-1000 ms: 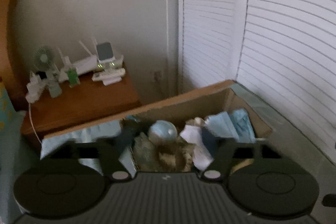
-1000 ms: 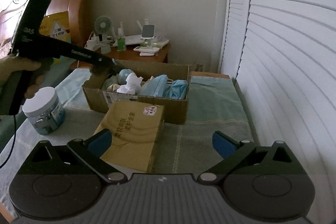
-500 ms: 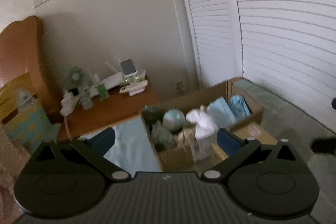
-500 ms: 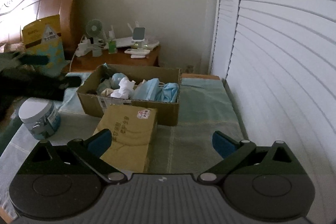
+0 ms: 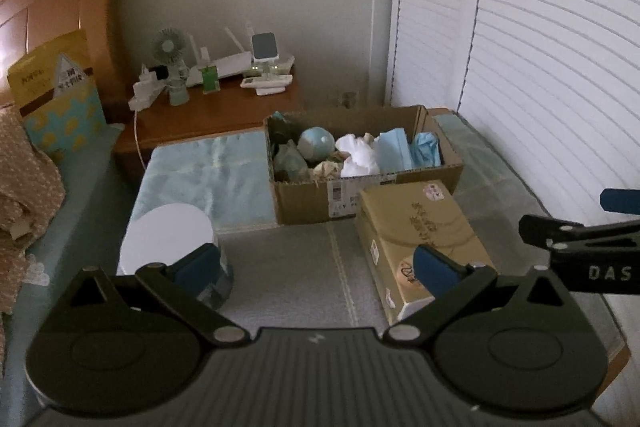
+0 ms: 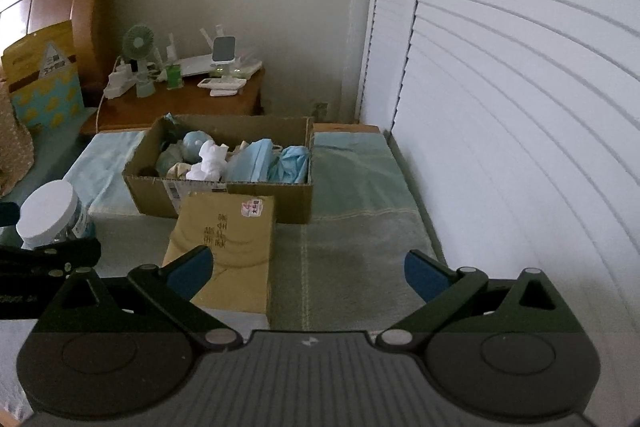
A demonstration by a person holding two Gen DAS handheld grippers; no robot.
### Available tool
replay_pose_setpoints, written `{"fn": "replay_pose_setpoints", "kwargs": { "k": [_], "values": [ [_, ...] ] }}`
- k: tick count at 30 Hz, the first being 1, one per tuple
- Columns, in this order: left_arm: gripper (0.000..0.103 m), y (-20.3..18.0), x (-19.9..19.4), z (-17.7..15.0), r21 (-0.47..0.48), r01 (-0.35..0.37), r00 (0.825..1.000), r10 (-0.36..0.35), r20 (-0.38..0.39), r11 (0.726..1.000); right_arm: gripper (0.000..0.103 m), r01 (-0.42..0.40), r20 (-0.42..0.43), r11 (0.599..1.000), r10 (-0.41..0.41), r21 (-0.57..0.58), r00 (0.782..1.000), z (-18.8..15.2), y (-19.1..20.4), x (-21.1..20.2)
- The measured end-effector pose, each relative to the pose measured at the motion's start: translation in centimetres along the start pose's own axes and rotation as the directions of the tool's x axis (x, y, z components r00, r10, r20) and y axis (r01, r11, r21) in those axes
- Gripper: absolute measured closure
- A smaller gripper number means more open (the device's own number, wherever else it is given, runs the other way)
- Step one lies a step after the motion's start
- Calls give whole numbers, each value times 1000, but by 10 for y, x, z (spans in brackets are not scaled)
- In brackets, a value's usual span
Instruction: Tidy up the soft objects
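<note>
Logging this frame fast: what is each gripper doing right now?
Left gripper: open, holding nothing.
Right gripper: open, holding nothing.

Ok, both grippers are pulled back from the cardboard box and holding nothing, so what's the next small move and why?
Probably bring the left gripper forward over the cardboard box toward the white crumpled cloth. Both it and the right gripper are open and empty, short of the box, and the cloth sits on top of the pile, so it looks easiest to pinch first.
</note>
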State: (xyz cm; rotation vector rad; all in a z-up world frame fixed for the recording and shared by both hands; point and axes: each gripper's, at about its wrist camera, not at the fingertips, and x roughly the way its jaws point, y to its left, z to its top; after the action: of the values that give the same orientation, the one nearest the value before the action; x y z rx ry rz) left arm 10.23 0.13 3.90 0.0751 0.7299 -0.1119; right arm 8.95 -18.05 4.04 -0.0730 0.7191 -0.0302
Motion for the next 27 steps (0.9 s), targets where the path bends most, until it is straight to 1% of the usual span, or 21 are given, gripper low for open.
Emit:
{"fn": "replay_pose_setpoints", "kwargs": {
  "k": [4, 9, 16, 27],
  "values": [
    [1, -2, -6, 0, -1, 1, 1000, -1, 7, 1000, 0, 2, -4, 1000, -2, 16, 1000, 0, 0, -2],
    [1, -3, -5, 0, -4, 3, 1000, -3, -4, 1000, 0, 1, -1, 1000, -1, 9, 1000, 1, 2, -4],
    [1, -3, -6, 1, -9, -8, 1000, 8, -1, 1000, 0, 0, -1, 1000, 0, 9, 1000, 1, 2, -5],
    [1, -4, -6, 1, -14, -6, 1000, 6, -3, 1000, 0, -1, 3, 1000, 1, 6, 1000, 1, 2, -6]
  ]
}}
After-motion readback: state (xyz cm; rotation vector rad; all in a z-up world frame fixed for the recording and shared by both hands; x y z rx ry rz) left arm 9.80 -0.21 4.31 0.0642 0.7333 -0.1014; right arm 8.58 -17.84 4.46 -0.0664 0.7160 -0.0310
